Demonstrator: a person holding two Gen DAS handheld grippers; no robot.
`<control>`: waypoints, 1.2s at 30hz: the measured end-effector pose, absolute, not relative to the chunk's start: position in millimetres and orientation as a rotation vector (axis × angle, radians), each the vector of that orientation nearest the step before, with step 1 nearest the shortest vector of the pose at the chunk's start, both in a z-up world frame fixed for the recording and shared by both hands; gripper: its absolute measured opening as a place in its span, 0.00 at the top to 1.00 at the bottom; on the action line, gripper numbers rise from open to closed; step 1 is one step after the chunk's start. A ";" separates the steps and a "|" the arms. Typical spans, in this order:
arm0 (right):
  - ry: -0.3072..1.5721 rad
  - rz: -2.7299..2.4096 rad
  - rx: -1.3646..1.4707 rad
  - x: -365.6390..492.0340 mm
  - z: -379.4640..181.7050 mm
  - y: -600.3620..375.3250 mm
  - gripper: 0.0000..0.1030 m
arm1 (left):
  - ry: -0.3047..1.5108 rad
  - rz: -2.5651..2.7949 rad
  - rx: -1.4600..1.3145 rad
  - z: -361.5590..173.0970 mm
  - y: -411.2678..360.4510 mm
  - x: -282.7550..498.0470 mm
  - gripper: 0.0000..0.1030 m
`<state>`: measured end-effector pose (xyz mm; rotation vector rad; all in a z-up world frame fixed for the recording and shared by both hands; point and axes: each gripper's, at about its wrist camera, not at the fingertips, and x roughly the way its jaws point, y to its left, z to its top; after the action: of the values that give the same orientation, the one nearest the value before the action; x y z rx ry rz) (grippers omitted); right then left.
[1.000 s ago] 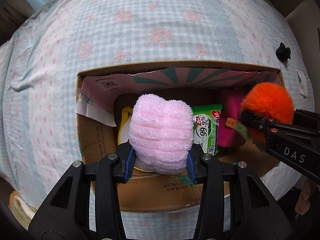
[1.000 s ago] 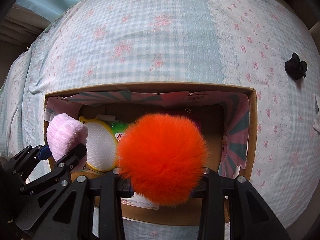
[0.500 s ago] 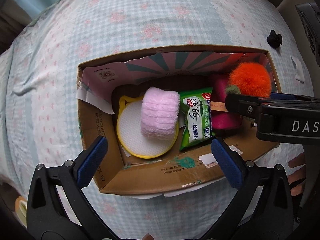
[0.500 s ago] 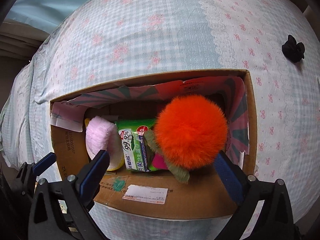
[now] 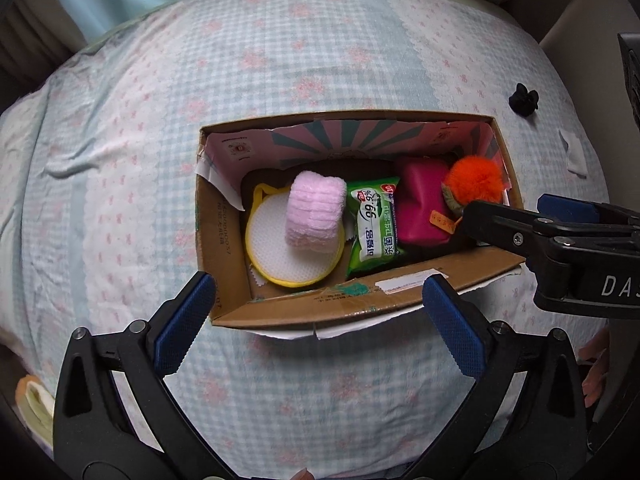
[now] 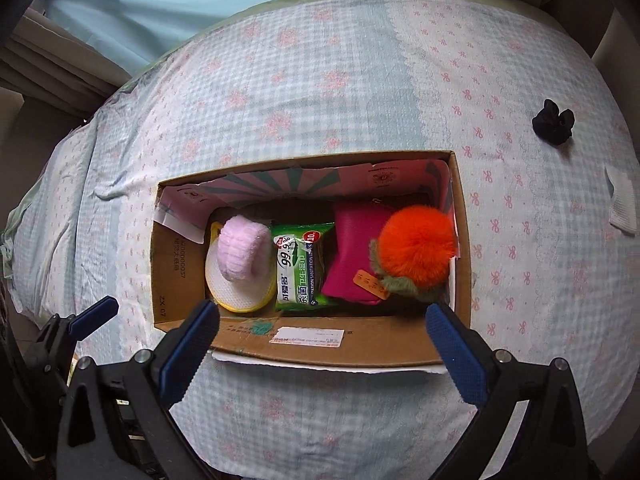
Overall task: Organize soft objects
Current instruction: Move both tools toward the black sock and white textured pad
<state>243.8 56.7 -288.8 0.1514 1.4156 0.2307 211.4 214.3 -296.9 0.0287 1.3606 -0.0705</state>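
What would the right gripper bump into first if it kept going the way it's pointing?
Probably the cardboard box: its near wall or the green wipes pack inside. The right gripper is open and empty, pointing steeply down at the box, though depth is hard to judge.

Checked bed (image 5: 320, 60): cardboard box (image 5: 280, 312), black scrunchie (image 5: 523, 99).

Pink plush roll (image 5: 316, 210) and orange pompom (image 6: 418, 242) now released into box (image 6: 320, 346).
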 end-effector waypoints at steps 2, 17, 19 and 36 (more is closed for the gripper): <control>1.388 0.238 0.144 234.5 -271.0 53.8 0.00 | 1.340 -0.063 0.010 -284.7 215.2 202.2 0.00; 0.984 0.216 0.040 134.8 -104.7 12.8 0.00 | 1.033 0.026 -0.086 -138.9 211.3 116.6 0.00; 0.912 0.181 0.043 118.4 -83.4 1.8 0.00 | 0.961 0.032 -0.078 -110.6 208.6 106.6 0.00; 0.719 -0.049 0.074 70.8 -35.9 -106.3 0.00 | 0.707 -0.028 -0.011 -18.3 152.4 83.6 0.00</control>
<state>70.8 -106.3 -35.9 0.0743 0.7190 -0.0491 83.6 152.4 -18.3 -0.0112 0.7073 -0.0277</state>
